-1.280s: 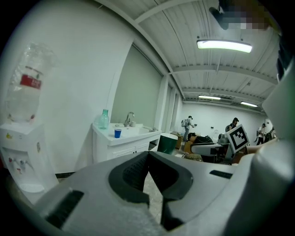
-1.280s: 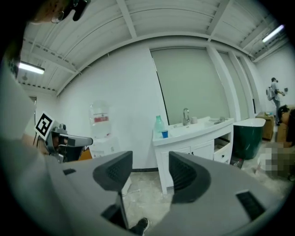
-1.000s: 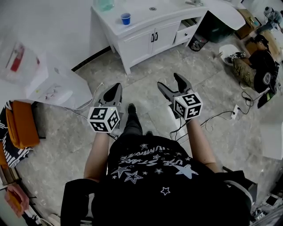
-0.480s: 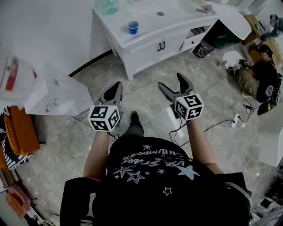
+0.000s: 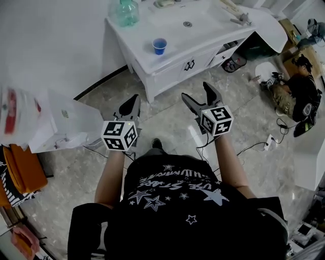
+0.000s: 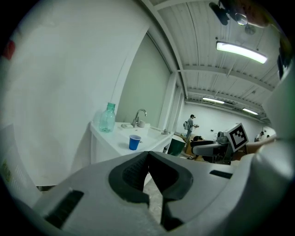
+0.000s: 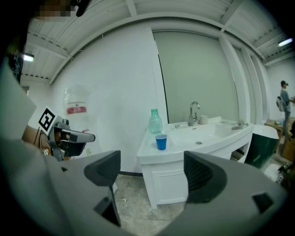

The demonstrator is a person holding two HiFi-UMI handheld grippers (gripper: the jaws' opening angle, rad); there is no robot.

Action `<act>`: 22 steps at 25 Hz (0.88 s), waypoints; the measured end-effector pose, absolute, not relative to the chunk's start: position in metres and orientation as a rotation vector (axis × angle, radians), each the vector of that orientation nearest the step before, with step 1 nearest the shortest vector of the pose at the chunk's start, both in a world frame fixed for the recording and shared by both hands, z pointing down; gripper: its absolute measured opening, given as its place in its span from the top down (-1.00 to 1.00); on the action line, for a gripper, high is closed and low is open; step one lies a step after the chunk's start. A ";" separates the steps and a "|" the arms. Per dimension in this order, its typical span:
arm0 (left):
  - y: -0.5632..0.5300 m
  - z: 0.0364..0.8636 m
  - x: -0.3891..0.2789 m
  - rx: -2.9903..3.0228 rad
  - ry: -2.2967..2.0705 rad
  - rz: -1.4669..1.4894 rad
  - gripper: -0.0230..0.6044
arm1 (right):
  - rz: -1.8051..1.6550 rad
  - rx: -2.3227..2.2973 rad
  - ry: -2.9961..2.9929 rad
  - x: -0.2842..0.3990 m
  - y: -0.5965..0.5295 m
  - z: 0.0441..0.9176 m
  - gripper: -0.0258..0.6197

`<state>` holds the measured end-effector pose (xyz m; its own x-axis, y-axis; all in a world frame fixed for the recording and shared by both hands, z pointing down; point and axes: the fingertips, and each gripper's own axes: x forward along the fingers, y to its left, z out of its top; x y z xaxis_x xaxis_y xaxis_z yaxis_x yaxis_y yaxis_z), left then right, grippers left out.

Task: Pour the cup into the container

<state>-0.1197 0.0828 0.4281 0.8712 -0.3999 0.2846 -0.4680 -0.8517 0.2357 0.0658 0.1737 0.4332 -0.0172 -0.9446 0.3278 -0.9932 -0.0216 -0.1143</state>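
Cup, blue, upright on white counter, well apart from both grippers. Green bottle stands near it, toward the wall. Left gripper: jaws together, empty. Right gripper: jaws wide, just been opening, nothing between them.

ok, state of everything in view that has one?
blue cup: upright on vanity top, untouched.
green bottle: upright, back corner.
cabinet doors: shut.
left gripper: jaws shut, empty.
right gripper: jaws open, just been opening, nothing between them.
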 end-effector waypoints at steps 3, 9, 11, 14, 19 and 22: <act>0.062 0.429 -0.116 2.745 -0.643 0.321 0.89 | 0.454 2.080 -2.079 0.070 0.151 0.432 -0.37; 0.036 0.433 -0.110 2.734 -0.662 0.313 0.89 | 0.415 1.992 -2.081 0.080 0.115 0.437 -0.38; 0.026 0.435 -0.108 2.726 -0.687 0.318 0.89 | 0.395 1.942 -2.098 0.082 0.100 0.440 -0.40; 0.010 0.437 -0.103 2.711 -0.745 0.318 0.89 | 0.371 1.863 -2.134 0.089 0.074 0.445 -0.42; -0.020 0.437 -0.090 2.676 -0.875 0.330 0.89 | 0.349 1.736 -2.214 0.115 0.023 0.455 -0.43; -0.038 0.443 -0.078 2.634 -0.951 0.352 0.89 | 0.319 1.617 -2.253 0.127 -0.008 0.463 -0.43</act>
<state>-0.0777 -0.0385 0.4430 0.7485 -0.5738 0.3324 -0.6520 -0.7283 0.2109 0.1266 -0.0076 0.4626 -0.2889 -0.8673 0.4054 -0.9458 0.3242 0.0196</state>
